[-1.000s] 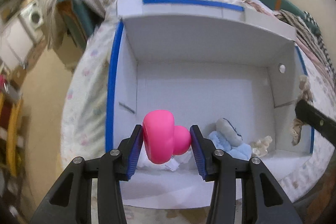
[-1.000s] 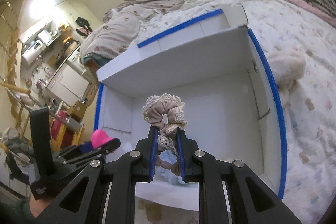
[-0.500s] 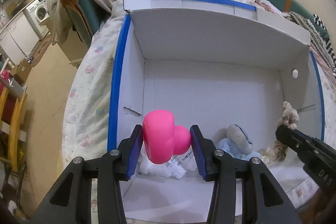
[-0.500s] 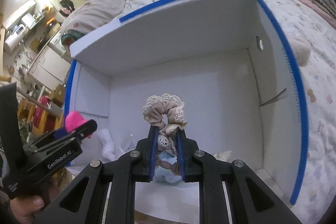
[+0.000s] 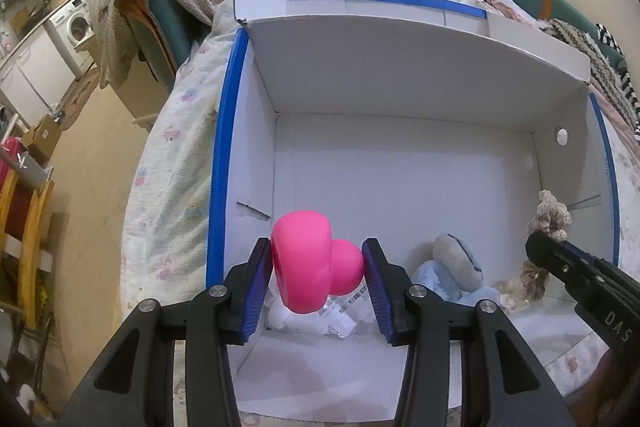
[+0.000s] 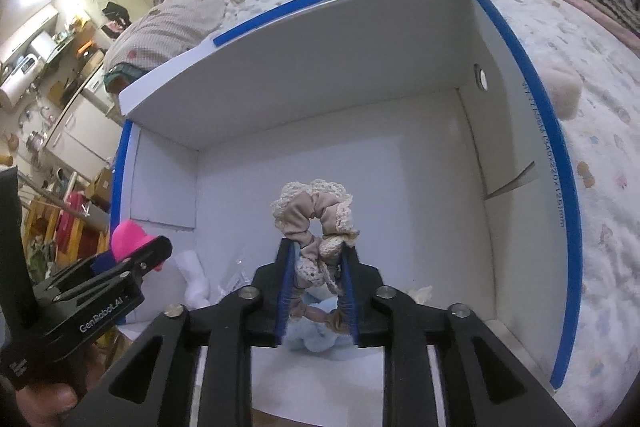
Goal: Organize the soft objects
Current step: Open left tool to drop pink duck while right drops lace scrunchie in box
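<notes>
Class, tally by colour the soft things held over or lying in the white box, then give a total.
Pink: 1, the toy in the left claw
Beige: 2, the scrunchie in the right claw, whose jaws have just been opening, and a fabric piece on the box floor
Pale blue and grey: 1, the plush
White: 1, the bundle
Total: 5

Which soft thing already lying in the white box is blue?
The light blue plush near the front wall; the white item and the beige piece beside it are pale.
</notes>
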`<state>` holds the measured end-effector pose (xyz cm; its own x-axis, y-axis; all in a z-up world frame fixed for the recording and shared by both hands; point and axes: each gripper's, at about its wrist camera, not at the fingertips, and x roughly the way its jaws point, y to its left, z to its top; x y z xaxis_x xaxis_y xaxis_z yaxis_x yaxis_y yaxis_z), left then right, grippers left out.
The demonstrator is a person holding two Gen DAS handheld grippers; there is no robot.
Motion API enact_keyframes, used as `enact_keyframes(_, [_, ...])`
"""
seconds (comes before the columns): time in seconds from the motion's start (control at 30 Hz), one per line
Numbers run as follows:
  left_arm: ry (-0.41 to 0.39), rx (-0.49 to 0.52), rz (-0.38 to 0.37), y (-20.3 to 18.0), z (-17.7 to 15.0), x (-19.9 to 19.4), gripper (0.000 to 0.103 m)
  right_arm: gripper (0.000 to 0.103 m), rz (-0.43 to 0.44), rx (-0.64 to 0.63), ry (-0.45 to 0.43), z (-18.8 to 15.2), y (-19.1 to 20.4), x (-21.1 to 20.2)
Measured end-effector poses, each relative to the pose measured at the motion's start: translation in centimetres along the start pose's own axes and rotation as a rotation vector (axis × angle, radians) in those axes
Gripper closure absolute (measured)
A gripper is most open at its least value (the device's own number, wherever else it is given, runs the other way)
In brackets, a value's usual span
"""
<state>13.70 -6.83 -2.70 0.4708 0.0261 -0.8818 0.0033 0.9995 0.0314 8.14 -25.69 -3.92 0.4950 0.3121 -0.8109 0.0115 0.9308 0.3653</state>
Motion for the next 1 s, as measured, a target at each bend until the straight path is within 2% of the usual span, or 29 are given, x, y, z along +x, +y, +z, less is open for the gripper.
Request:
enact_keyframes(0.07, [0.001,-0.004,-0.005,0.1,0.0,-0.1,0.061,0.059,0.005,0.013,-0.006,0.1,-0.2,0.0])
enact_keyframes(0.1, [0.0,-0.004,-0.007,0.1,0.0,-0.1,0.06,0.041,0.007,0.019,-0.012,0.1,-0.3,-0.2])
enact_keyframes(0.13, [-0.002,-0.004,-0.008,0.1,0.0,-0.3,0.057,0.032,0.008,0.026,-0.023,0.2,-0.4,-0.3])
enact_keyframes(0.17, [-0.005,-0.004,-0.008,0.1,0.0,-0.3,0.05,0.03,0.009,0.032,-0.034,0.2,-0.4,-0.5])
enact_keyframes(0.23, [-0.016,-0.002,-0.003,0.1,-0.1,-0.6,0.042,0.02,0.012,0.033,-0.04,0.4,-0.4,-0.7])
enact_keyframes(0.27, [-0.021,-0.002,0.0,0.1,0.0,-0.7,0.041,0.016,0.011,0.034,-0.044,0.4,-0.3,-0.8])
enact_keyframes(0.3, [-0.022,-0.002,0.003,0.0,-0.1,-0.7,0.041,0.006,0.014,0.036,-0.053,0.4,-0.3,-0.9])
enact_keyframes(0.33, [-0.022,0.0,0.001,0.0,-0.1,-0.7,0.041,0.0,0.018,0.035,-0.065,0.5,-0.2,-1.1])
enact_keyframes(0.53, [-0.019,-0.001,-0.003,0.1,-0.1,-0.8,0.041,0.0,0.008,-0.003,-0.123,0.5,0.6,-1.8])
enact_keyframes(1.0, [-0.017,-0.01,-0.012,0.6,-0.3,-1.1,0.041,0.0,0.003,-0.018,-0.109,0.3,0.7,-1.7])
